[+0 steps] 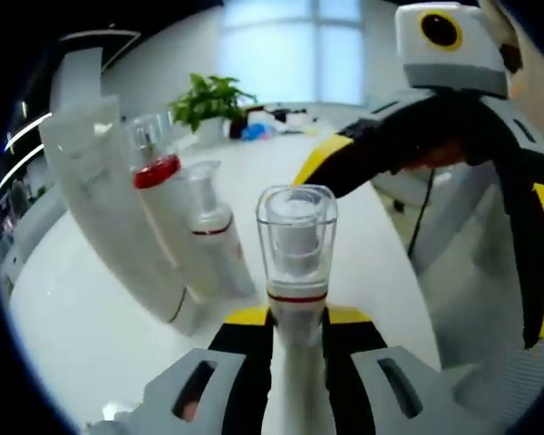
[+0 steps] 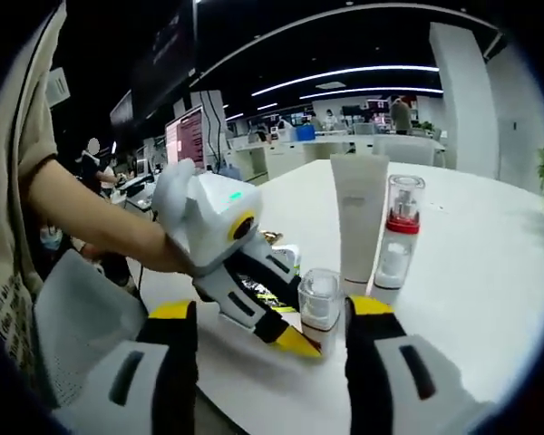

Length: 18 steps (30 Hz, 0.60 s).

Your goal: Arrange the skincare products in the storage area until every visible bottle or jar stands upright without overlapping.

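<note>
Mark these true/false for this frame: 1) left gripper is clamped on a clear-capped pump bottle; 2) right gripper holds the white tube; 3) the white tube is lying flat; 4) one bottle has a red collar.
1) True: the left gripper is shut on the clear-capped pump bottle.
2) False: the right gripper is open and holds nothing.
3) False: the white tube stands on end on the white table.
4) True: the red-collared bottle stands beside the tube.

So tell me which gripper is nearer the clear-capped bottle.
Left. The left gripper is clamped on the clear-capped bottle; the right gripper stands open, apart from it.
</note>
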Available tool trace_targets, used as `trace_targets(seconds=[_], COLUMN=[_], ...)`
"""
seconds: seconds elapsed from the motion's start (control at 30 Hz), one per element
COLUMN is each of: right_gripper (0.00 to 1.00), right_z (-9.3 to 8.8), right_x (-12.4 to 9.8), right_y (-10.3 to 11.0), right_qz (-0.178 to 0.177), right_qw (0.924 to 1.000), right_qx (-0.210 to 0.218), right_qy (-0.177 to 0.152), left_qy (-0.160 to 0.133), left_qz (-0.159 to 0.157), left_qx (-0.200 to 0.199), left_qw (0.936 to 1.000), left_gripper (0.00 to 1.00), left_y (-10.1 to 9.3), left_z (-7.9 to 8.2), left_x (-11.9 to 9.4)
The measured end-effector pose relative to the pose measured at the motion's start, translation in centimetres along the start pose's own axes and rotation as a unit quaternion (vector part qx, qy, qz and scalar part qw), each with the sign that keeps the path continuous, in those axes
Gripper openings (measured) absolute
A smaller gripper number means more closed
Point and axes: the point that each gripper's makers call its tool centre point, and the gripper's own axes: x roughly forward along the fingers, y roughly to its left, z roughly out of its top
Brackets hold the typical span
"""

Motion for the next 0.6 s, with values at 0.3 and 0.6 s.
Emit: trace_targets(seconds=[0.3,0.6], right_gripper=[0.77,0.88], right_z=[-0.3,-0.5], right_x=[-0.6,-1.7], right_y=[-0.9,-1.9], right_qz=[-0.020,-0.035], right_qw=[0.9997,0.9991], right_qx=[0.014,0.023], right_qy=[-0.004,-0.004], left_qy=[-0.005,-0.007], left_qz=[0.010,0.016], left_qx=[-0.010,-0.013], left_qw=[0.9999,0.9998], left_gripper=[0.17,0.17], left_y=[2.0,3.8], left_z=[0.3,0.7], left_x=[0.5,1.0])
